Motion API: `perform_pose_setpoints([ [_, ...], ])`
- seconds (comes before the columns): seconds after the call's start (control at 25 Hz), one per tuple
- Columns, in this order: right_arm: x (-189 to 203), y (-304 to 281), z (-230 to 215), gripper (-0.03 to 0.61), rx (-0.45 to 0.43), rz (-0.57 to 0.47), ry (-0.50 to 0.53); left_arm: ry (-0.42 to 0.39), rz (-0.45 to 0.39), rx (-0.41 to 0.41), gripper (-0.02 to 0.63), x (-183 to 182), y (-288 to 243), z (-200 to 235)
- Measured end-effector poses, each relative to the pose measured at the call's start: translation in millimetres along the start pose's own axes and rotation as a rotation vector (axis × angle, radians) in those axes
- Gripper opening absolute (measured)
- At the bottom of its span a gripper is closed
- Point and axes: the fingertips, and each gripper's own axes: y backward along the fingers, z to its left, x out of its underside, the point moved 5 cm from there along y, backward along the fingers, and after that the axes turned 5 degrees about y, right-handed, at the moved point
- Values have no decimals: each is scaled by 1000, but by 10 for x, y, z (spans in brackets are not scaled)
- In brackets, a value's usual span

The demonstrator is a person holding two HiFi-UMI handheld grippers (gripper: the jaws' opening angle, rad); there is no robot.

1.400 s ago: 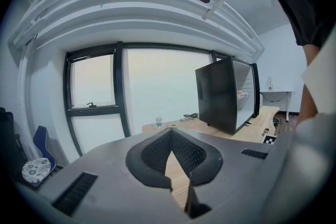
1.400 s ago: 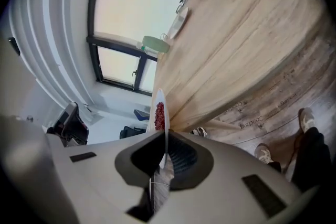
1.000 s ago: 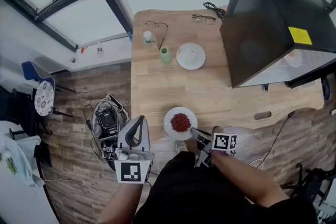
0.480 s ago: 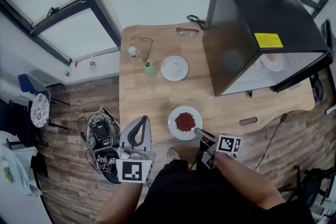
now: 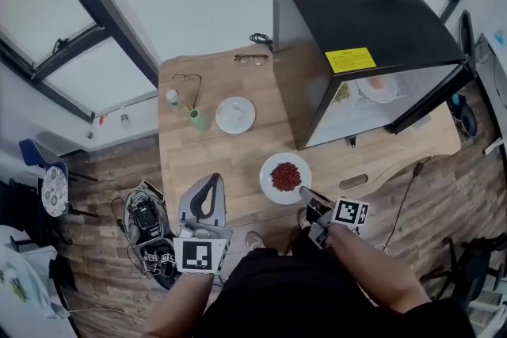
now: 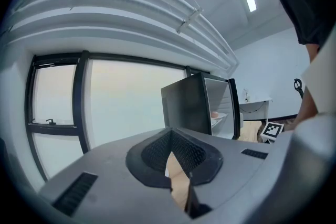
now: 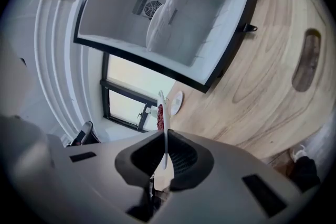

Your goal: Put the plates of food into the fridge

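A white plate of red food point(image 5: 285, 176) hangs just above the wooden table point(image 5: 230, 158) at its near edge. My right gripper point(image 5: 304, 192) is shut on its near rim. In the right gripper view the plate point(image 7: 165, 128) stands edge-on between the jaws of that gripper point(image 7: 165, 157). The black fridge point(image 5: 356, 20) stands open on the table's right; the right gripper view looks into its white inside point(image 7: 205, 18), where a plate of food point(image 7: 165, 13) sits on a shelf. A second white plate point(image 5: 235, 114) rests mid-table. My left gripper point(image 5: 212, 180) hovers at the table's near left edge, shut and empty.
A green cup point(image 5: 199, 119), a small bottle point(image 5: 172, 98) and two pairs of glasses point(image 5: 188, 79) point(image 5: 250, 58) lie at the table's far left. The tabletop has a dark oval slot point(image 5: 352, 181) near its front right. A bag of gear point(image 5: 146, 216) sits on the floor left.
My right gripper has carried the plate of red food to the right, nearer the fridge's open front. The left gripper has moved along with it. More of the fridge's inside shows.
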Motion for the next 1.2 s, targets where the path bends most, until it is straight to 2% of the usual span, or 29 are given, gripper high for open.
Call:
perform_pose_setpoints([
  [0.36, -406, 358, -204, 32, 26, -102, -24, -24, -16, 67, 3, -140, -405, -228],
  [0.64, -601, 608, -394, 32, 36, -130, -43, -21, -21, 81, 3, -197, -701, -433],
  [0.92, -857, 783, -562, 32, 36, -149, -51, -21, -24, 72, 3, -244, -913, -629],
  [1.2, -1146, 818, -668, 32, -13, -155, -34, -13, -28, 43, 3, -293, -1078, -767],
])
